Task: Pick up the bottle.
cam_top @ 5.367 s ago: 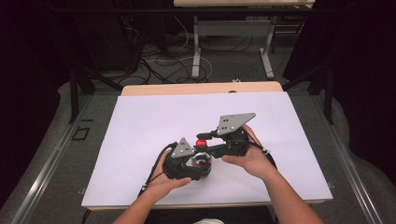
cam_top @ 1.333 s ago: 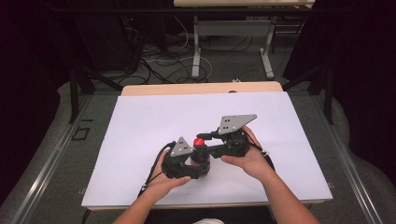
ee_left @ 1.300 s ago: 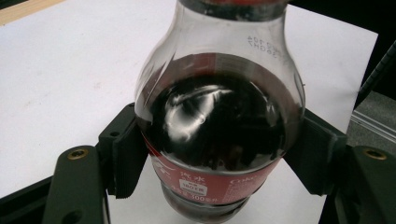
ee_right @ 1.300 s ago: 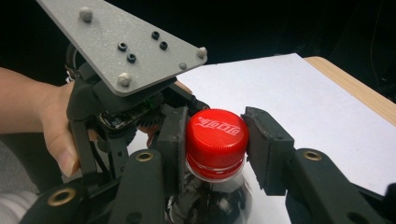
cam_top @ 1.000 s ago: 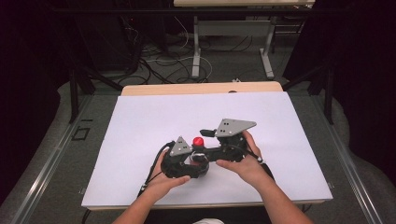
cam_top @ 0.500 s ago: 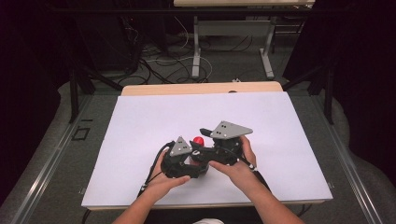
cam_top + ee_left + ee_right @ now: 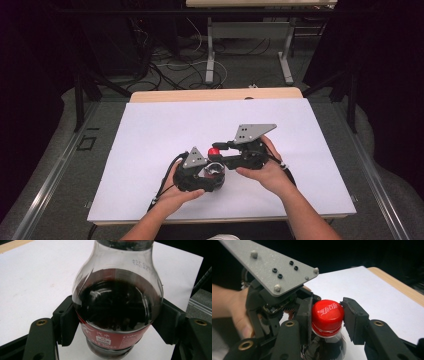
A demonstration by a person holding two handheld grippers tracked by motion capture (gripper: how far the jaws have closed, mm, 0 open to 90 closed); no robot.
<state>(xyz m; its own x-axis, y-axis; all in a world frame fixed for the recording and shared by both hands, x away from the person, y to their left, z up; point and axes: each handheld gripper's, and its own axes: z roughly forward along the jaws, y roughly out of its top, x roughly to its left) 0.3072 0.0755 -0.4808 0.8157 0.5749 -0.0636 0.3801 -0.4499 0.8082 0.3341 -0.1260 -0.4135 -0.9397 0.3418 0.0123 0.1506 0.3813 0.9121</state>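
A small cola bottle (image 7: 117,305) with dark liquid and a red label stands upright on the white sheet (image 7: 165,125). My left gripper (image 7: 117,325) is shut on its body, one pad pressing each side. It sits under its grey plate in the high view, left gripper (image 7: 212,175). The bottle's red cap (image 7: 327,311) lies between the jaws of my right gripper (image 7: 328,317), which have just been closing and now press on it from both sides. From above, the right gripper (image 7: 218,150) reaches in from the right onto the cap (image 7: 214,151).
The white sheet covers a wooden table whose far edge (image 7: 215,94) shows beyond it. In the right gripper view, the left gripper's grey plate (image 7: 272,270) and the left hand (image 7: 237,310) sit close behind the cap. Table legs and cables (image 7: 210,55) lie on the floor beyond.
The right hand leaned left and toward me half a second ago, then shifted back right. The bottle and the left gripper have not moved.
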